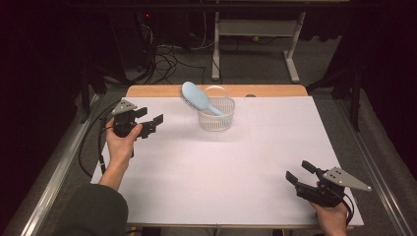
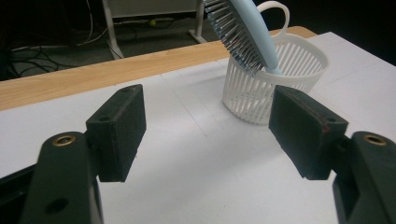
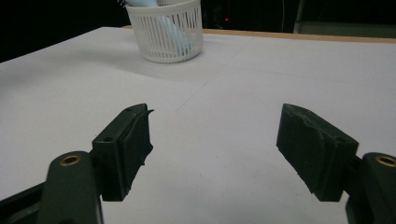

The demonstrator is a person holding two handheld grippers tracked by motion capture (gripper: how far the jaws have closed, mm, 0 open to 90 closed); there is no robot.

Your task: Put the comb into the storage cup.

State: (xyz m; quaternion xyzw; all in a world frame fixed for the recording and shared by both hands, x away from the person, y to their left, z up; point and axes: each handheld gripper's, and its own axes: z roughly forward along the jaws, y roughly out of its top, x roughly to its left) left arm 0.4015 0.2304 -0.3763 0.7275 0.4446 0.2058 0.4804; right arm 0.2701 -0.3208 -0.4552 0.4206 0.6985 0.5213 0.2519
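Both grippers' fingers stand apart and hold nothing: the left gripper (image 1: pixel 156 122) hovers near the white slatted basket (image 1: pixel 216 118), the right gripper (image 1: pixel 301 173) well apart at the tabletop's (image 1: pixel 221 172) near edge. The light-blue hairbrush (image 1: pixel 198 99) stands handle-down in the basket, apparently delivered; little seems left. No readable writing.

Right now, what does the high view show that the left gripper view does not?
High view: both hands with the left gripper and the right gripper, each open and empty, and the floor cables. Left gripper view: the brush's bristles close up and the basket's slatted wall. Both: the blue hairbrush standing handle-down in the white basket on the white table.
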